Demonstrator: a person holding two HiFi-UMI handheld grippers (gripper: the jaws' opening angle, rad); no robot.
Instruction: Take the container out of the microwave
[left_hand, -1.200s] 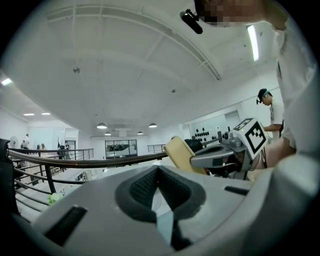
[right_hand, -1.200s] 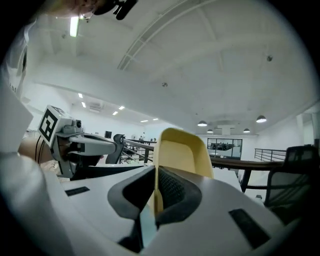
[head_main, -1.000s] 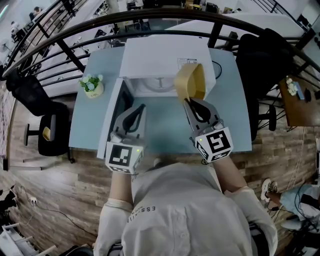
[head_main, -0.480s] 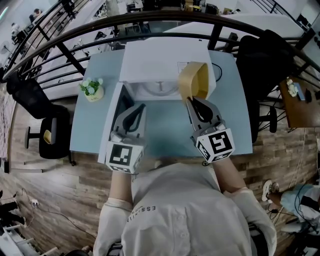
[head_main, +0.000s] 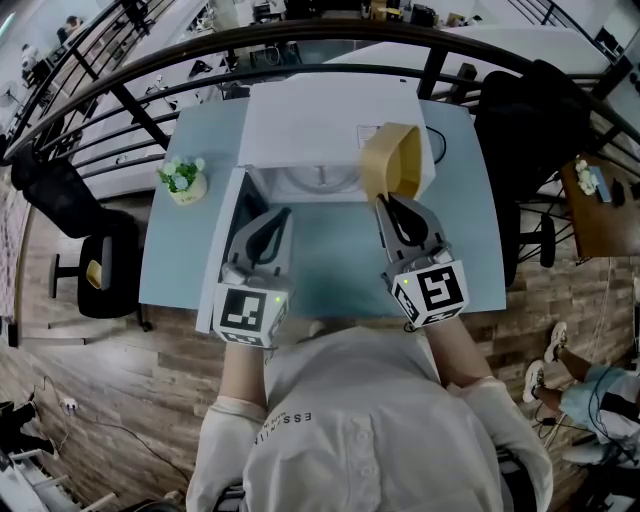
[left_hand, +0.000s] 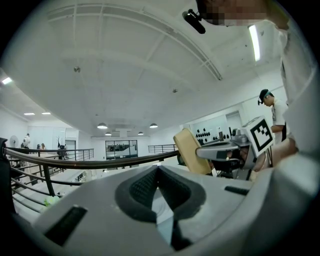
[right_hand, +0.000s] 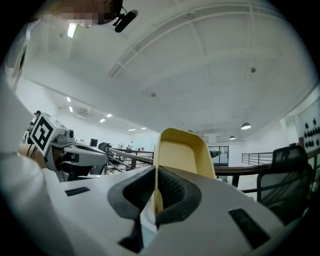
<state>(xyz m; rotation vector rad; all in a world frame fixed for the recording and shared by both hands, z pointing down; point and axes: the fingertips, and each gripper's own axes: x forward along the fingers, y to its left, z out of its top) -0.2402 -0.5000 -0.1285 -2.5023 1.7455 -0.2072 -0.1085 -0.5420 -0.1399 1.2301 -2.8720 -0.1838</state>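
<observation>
While the right gripper (head_main: 386, 201) pinches the thin rim of the yellow plastic container (head_main: 389, 160) in its jaws, just outside the open white microwave (head_main: 320, 120), the container looks light, stiff and slippery, and the left gripper (head_main: 283, 216) has its jaws closed on nothing.

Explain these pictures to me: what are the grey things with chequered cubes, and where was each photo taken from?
There is no robot here. A person holds a two-jaw hand tool, called a gripper, in each hand. The head view comes from a camera on the person's head, looking down. The two gripper views come from cameras riding on each tool, looking along its jaws. On the table stand a white microwave with its door open and a small plant. The right gripper pinches the rim of a yellow container, held up on edge near the microwave. The left gripper is shut and empty.
</observation>
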